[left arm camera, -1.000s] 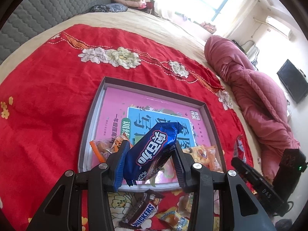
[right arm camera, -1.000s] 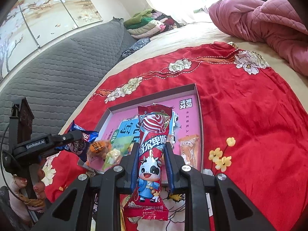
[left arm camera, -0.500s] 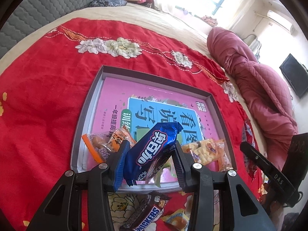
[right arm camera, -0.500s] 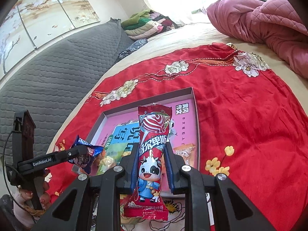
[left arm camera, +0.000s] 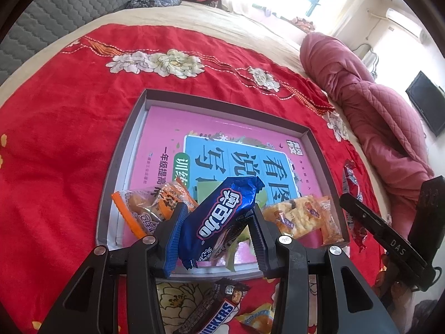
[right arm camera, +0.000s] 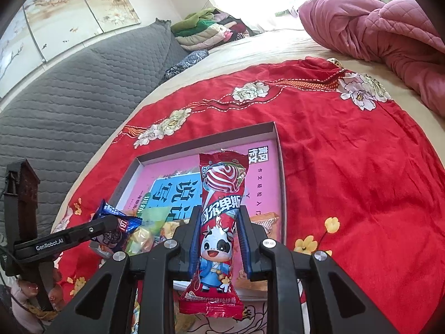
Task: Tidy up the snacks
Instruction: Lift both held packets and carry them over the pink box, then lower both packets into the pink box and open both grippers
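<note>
On the left, the left gripper [left arm camera: 217,232] is clamping a blue cookie packet [left arm camera: 222,217], its fingers pressed to both sides of the wrapper, and is holding it tilted above the near edge of the grey tray [left arm camera: 119,156]. The tray is lying flat on a red floral cloth [left arm camera: 55,139] spread over the bed. A pink and blue booklet [left arm camera: 211,139] is covering the tray floor. Along the tray's near side, an orange pastry packet [left arm camera: 144,208] is sitting at the near-left corner, a green wrapper [left arm camera: 239,247] is showing just under the blue cookie packet, and a cracker packet [left arm camera: 303,217] is lying at the near-right corner. Outside the tray, on the cloth just near of its front wall, a Snickers bar [left arm camera: 214,311] is lying, with a small yellow candy wrapper [left arm camera: 258,320] beside it on the right.

Further right, the right gripper [right arm camera: 218,239] is gripping a red lollipop packet [right arm camera: 219,222] upright between narrowed fingers, the cartoon cow end toward the camera. It is hanging above the tray's near-right part. To the far right, a pink quilt [right arm camera: 389,27] is bunched on the bed, well apart from the tray.
</note>
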`<action>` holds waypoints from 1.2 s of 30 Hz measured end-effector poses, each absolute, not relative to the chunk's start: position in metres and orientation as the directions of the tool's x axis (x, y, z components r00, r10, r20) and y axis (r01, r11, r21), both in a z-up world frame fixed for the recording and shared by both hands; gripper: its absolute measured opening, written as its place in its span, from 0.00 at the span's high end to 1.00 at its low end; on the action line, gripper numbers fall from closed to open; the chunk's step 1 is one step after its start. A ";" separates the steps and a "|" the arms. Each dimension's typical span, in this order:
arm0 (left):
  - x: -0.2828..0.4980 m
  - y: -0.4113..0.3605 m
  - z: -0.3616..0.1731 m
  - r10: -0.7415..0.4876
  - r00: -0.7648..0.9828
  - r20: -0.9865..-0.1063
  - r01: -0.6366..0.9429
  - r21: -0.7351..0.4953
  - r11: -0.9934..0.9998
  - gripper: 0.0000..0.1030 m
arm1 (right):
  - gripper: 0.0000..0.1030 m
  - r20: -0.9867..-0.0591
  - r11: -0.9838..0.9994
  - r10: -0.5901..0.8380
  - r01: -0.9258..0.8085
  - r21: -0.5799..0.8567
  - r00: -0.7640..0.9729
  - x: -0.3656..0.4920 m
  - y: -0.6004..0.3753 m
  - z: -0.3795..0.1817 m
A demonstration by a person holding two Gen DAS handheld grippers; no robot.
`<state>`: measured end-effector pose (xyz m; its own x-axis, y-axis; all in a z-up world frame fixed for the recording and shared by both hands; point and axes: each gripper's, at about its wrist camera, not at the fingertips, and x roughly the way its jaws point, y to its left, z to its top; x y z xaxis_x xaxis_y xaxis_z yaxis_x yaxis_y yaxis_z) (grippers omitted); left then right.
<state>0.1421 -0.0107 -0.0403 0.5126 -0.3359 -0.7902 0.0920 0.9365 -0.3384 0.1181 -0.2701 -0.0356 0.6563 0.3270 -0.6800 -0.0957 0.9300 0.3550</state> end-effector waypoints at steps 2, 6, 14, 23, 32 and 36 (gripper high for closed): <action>0.143 -0.011 -0.041 -0.334 0.513 -0.791 0.091 -0.336 0.937 0.56 | 0.76 -0.692 0.936 0.314 -0.091 0.340 0.650 0.120 -0.269 -0.038; 0.143 -0.011 -0.041 -0.332 0.512 -0.792 0.090 -0.334 0.938 0.56 | 0.76 -0.709 0.942 0.301 -0.082 0.326 0.637 0.125 -0.267 -0.044; 0.143 -0.012 -0.042 -0.331 0.511 -0.793 0.090 -0.333 0.939 0.56 | 0.76 -0.724 0.943 0.303 -0.086 0.321 0.619 0.129 -0.263 -0.052; 0.144 -0.012 -0.042 -0.331 0.510 -0.794 0.090 -0.334 0.938 0.55 | 0.76 -0.736 0.944 0.303 -0.086 0.318 0.605 0.131 -0.259 -0.056; 0.145 -0.012 -0.043 -0.334 0.509 -0.794 0.088 -0.337 0.937 0.56 | 0.66 -0.743 0.946 0.300 -0.083 0.315 0.599 0.131 -0.258 -0.056; 0.145 -0.012 -0.043 -0.332 0.509 -0.794 0.088 -0.336 0.938 0.56 | 0.63 -0.735 0.944 0.301 -0.083 0.318 0.608 0.130 -0.259 -0.053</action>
